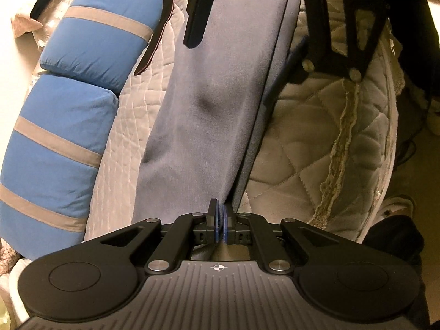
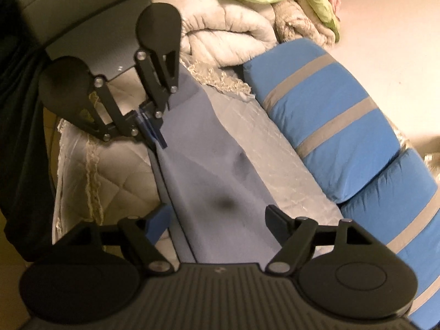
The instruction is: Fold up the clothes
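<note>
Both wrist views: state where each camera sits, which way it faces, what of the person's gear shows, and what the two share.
Left wrist: on the left gripper, looking along the blue-grey garment its shut jaws pinch; the right gripper shows at the top.
Right wrist: on the right gripper, jaws open astride the same garment; the left gripper shows ahead, clamped on it.
Shared: the garment, the quilted bedspread, the blue striped pillows, and each other's gripper.
</note>
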`<state>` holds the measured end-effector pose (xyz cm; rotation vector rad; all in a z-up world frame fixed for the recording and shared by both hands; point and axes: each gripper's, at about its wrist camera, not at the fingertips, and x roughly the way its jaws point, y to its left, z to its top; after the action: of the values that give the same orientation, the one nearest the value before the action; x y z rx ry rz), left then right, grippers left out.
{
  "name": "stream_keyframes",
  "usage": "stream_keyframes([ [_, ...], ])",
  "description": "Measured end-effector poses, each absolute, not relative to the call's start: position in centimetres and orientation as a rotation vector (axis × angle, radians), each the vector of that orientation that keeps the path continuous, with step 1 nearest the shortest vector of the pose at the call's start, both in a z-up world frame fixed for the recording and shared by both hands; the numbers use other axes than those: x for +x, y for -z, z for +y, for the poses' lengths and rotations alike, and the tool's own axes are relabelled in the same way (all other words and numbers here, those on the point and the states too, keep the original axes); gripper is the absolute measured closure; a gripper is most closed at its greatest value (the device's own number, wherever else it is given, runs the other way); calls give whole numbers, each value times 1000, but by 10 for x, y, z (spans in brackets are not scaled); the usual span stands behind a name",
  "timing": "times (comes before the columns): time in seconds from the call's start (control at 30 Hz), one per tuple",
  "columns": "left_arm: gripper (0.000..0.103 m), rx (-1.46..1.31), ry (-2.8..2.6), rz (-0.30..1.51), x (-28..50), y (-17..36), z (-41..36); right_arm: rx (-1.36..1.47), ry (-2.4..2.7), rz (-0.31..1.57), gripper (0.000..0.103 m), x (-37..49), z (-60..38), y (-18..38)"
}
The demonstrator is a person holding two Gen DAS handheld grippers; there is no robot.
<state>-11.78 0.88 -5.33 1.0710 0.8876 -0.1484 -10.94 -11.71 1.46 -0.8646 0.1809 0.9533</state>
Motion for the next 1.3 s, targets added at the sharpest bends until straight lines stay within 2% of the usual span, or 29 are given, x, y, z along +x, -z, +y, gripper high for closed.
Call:
stream_keyframes([
  [0.5, 99, 940, 146, 859, -124, 31, 22, -971, -877, 27, 21, -124, -63, 6],
  [0.6, 100, 924, 146, 852, -125, 28, 24, -1011, -864, 10, 34, -122, -53, 13],
  [0.67, 100, 915, 145, 850, -126, 26, 24, -1027, -885, 32, 59, -120, -47, 16],
  [0.73, 98, 900, 139, 845, -128, 23, 25, -1011, -901, 76, 72, -117, -44, 16],
  [0.8, 97, 902, 96, 834, -129, 20, 27, -988, -912, 105, 74, -115, -42, 13],
  [1.03, 86, 983, -74, 851, -143, 12, 46, -901, -917, 159, 75, -108, -40, 1],
  [1.17, 65, 1057, -154, 881, -155, 16, 70, -873, -916, 176, 75, -105, -41, 0],
  [1.23, 58, 1077, -184, 881, -159, 17, 83, -862, -915, 181, 74, -104, -42, 0],
  [1.3, 57, 1079, -188, 882, -162, 18, 95, -851, -915, 186, 74, -105, -43, 0],
])
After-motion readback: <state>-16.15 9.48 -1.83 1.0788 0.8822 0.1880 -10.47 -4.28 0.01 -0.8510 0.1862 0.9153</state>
